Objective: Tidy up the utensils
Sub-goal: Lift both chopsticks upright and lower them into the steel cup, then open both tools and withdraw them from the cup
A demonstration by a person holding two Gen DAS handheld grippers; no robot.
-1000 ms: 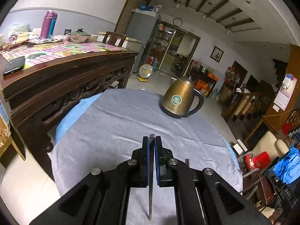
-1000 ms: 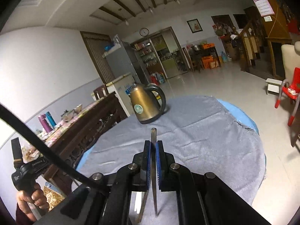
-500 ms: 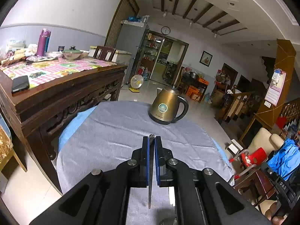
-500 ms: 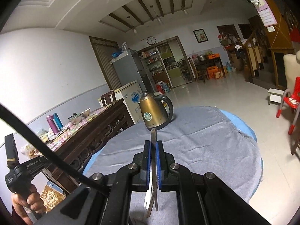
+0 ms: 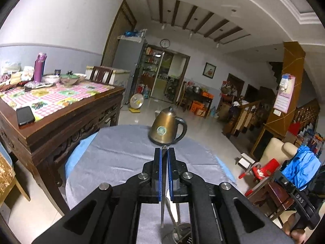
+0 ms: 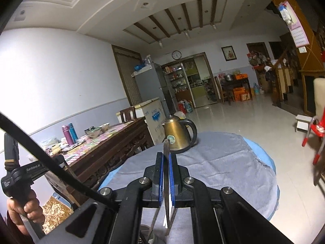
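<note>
My left gripper [image 5: 164, 149] is shut on a thin flat metal utensil [image 5: 162, 213], seen edge-on, its tip poking past the blue pads [image 5: 159, 174]. My right gripper [image 6: 166, 154] is shut on a similar thin metal utensil [image 6: 167, 209], upright between its pads. Both hang above a round table under a grey cloth [image 5: 113, 162] [image 6: 223, 162]. Under the left jaws I see the rim of a round holder [image 5: 180, 230] with a utensil handle [image 5: 172, 209] sticking up. More utensil handles [image 6: 155, 221] show below the right jaws.
A gold kettle [image 5: 165, 127] [image 6: 179, 134] stands at the table's far side. A carved wooden sideboard [image 5: 61, 122] with bowls, bottles and a phone stands left. A hand holding the other gripper's grip [image 6: 20, 185] shows at lower left. Chairs [image 5: 262, 170] crowd the right.
Both grippers have risen and pulled back with their utensils still clamped. The table and kettle sit lower and farther in view, and the holder has come into sight under the jaws.
</note>
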